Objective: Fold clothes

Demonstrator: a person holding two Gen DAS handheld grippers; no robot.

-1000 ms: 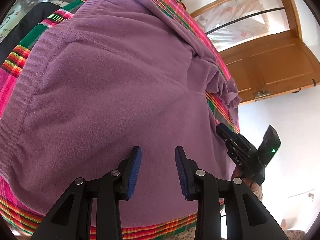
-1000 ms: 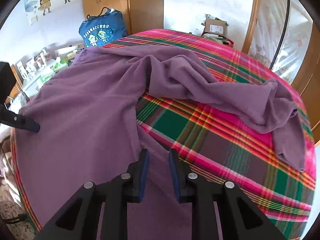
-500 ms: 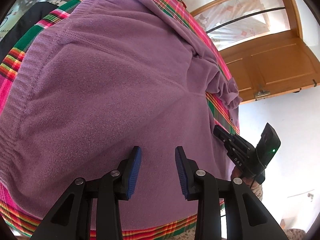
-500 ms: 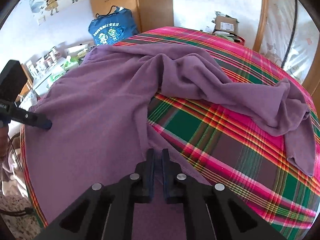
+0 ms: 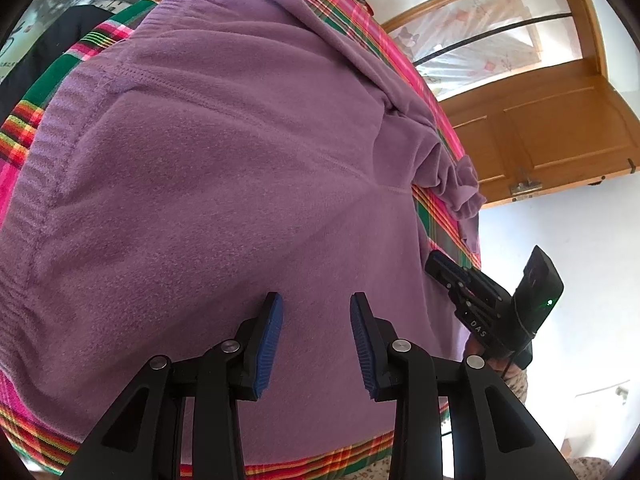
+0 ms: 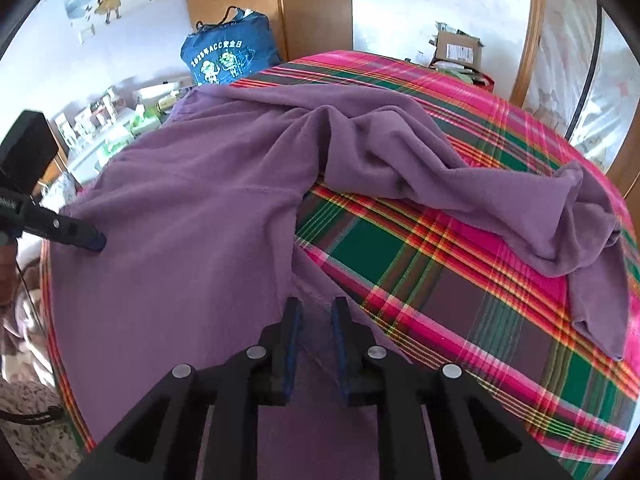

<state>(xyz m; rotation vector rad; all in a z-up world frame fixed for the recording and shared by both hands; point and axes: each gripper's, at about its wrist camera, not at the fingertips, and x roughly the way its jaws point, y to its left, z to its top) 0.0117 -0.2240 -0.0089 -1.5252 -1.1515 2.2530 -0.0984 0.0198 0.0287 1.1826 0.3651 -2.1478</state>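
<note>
We find the purple garment (image 6: 192, 240) spread on the plaid bedcover (image 6: 460, 280), its loose sleeve (image 6: 500, 196) running from 12 toward 3 o'clock of the right gripper (image 6: 316, 340). That gripper, the nearer one, has jaws narrow and opening, a fabric edge between them. The left gripper (image 5: 316, 344) stands half open over the body, gripping nothing.

The soft fleece sweatshirt (image 6: 192, 240) was a plain dusty purple, and the bed cover (image 6: 460, 280) under it was a plaid of hot pink, green and maroon with thin yellow and orange lines. Both black hand-held grippers carried ribbed blue pads (image 5: 268, 344), and the fabric bag (image 6: 228, 60) behind was blue with pale print.
</note>
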